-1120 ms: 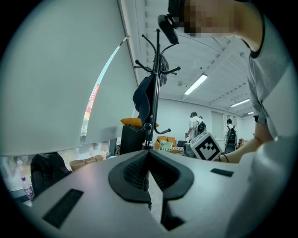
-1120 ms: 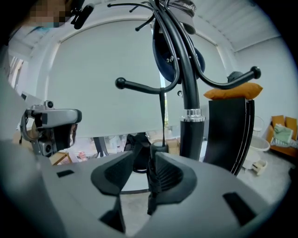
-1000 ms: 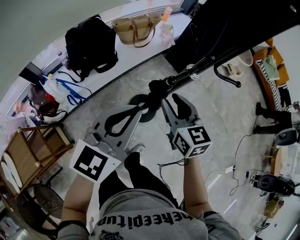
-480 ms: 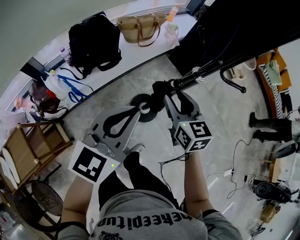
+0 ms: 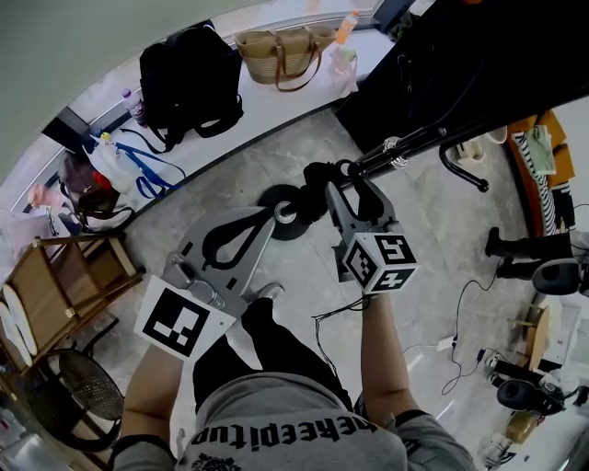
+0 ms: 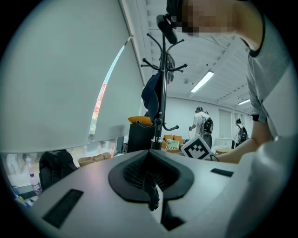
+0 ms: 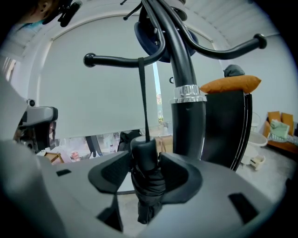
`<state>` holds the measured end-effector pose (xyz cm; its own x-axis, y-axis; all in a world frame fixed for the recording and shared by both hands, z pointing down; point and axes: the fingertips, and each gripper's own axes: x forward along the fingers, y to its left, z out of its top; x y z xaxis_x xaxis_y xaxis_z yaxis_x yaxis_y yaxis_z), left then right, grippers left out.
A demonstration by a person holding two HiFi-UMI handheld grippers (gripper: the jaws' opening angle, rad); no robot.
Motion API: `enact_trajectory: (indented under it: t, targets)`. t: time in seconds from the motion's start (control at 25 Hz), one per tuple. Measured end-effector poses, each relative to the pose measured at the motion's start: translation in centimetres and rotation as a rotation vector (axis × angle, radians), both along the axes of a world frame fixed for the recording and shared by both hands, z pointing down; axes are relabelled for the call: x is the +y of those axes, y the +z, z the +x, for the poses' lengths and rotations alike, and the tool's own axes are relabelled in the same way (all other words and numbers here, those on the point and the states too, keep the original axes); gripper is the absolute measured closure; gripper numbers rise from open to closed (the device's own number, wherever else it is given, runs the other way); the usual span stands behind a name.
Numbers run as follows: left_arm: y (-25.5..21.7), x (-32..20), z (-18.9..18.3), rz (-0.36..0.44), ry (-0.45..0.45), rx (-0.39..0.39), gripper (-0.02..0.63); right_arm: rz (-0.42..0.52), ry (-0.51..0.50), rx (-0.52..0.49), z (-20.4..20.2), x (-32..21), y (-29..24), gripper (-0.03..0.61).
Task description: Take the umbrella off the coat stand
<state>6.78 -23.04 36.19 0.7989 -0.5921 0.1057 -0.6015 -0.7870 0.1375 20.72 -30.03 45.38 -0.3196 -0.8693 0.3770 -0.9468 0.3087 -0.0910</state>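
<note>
R tool (image 7: 146, 160): jaws wide apart and just been opening. The umbrella (image 7: 148, 186) stands btwn the pads, which sit close at both sides w/o clamping it.
L tool (image 6: 150, 176): jaws together, nothing in them. In the head view it sits just left of the R tool, held about level.
Umbrella: black, folded, hanging upright off the floor, its handle end uppermost btwn the R tool's jaws.
Strap (image 7: 141, 97): thin, black, taut. It runs from the umbrella's top up to a hook arm (image 7: 116, 60).
Coat stand (image 7: 184, 69): black pole w/ a chrome collar, just right of the umbrella. Curved hook arms branch off higher up, and a dark blue garment (image 7: 149, 37) hangs near the top.
Stand base (image 5: 276, 198): round, dark, on the grey floor (image 5: 230, 175), seen from above btwn the two tools' tips.
Cabinet (image 7: 228, 125): black, behind the pole, w/ an orange item (image 7: 230, 83) on top.
Chair (image 5: 55, 294): wooden, far left on the floor, well apart from the stand.
Counter (image 5: 258, 101): white, curving along the wall. It carries a black backpack (image 5: 189, 78), a tan handbag (image 5: 276, 51) and a bottle (image 5: 348, 23).
</note>
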Motion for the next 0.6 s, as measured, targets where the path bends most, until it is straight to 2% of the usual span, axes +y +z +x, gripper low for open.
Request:
enact_trajectory:
  t: [0.6]
  targets:
    - [0.08,-0.18,-0.47,-0.001,-0.018,0.007,0.598,0.002,0.006,0.02,-0.14,-1.09,0.46,0.356]
